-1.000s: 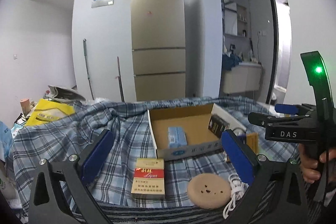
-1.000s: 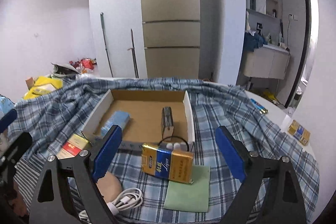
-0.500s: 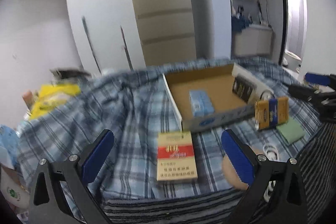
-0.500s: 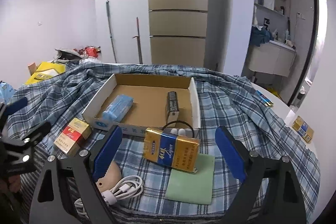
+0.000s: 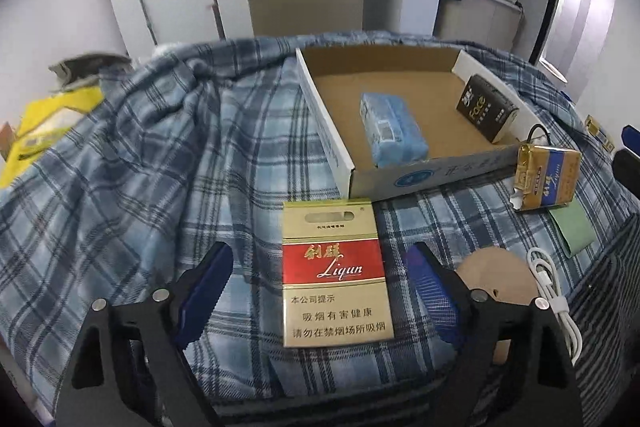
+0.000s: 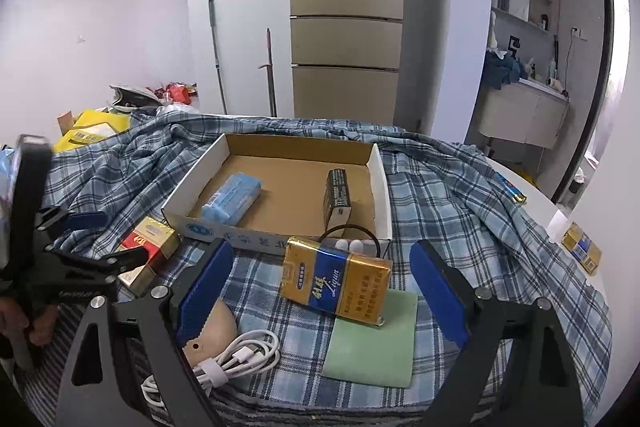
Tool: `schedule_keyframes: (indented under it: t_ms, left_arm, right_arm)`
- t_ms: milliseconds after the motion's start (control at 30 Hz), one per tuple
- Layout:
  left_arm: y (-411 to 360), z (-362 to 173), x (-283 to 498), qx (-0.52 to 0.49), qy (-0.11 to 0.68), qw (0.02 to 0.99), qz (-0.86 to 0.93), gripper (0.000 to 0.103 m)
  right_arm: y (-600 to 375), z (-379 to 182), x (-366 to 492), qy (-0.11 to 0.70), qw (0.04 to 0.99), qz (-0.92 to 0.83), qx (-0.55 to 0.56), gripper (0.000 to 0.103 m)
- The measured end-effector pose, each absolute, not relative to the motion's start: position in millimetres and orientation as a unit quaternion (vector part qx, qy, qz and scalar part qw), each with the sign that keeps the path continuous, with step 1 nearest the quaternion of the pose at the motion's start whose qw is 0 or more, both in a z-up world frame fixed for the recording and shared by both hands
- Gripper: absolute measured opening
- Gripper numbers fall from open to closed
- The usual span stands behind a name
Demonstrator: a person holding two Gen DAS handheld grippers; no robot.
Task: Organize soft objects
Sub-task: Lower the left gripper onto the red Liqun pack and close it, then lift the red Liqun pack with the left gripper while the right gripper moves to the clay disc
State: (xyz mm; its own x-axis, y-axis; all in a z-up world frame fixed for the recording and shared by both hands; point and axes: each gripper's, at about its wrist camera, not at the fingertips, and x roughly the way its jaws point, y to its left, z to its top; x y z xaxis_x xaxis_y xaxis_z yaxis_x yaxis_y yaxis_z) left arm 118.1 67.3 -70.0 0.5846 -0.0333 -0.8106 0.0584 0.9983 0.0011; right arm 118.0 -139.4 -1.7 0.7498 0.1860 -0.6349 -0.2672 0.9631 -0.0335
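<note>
The left hand-held gripper stands low in the left-wrist frame, its jaws wide but just now closing, with the red pack between the blue pads, which do not press on it. The pack lies flat on a blue plaid cloth that covers the bench; it reads "Liqun" on a red band, with Chinese print on the gold below. Above it, at centre, is an open cardboard box holding a blue tissue pack and a black pack marked "face". At right, a gold-and-blue pack lies just below the box's lower right corner, partly on a green pad; a tan disc and a coiled white cable lie lower right. The right hand-held gripper is wide open and holds nothing; between its pads lies the gold-and-blue pack, also marked "Liqun". Behind the bench, at top centre of the right-wrist frame, are a tall beige fridge and white walls, two poles leaning left of it, a yellow bag at left, and a doorway with a cabinet at right.
</note>
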Motion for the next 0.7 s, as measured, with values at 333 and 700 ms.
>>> schedule_keyframes:
  t_ms: [333, 700]
  left_arm:
    - [63.6, -82.1, 127.9, 0.015, 0.487, 0.872, -0.036, 0.075]
    - [59.2, -47.8, 97.3, 0.017, 0.414, 0.909, -0.051, 0.058]
  right_arm:
    - [-139.9, -9.0, 122.4, 0.34, 0.931, 0.115, -0.069, 0.089]
    - [-143.5, -9.5, 123.5, 0.342, 0.931, 0.112, -0.059, 0.089]
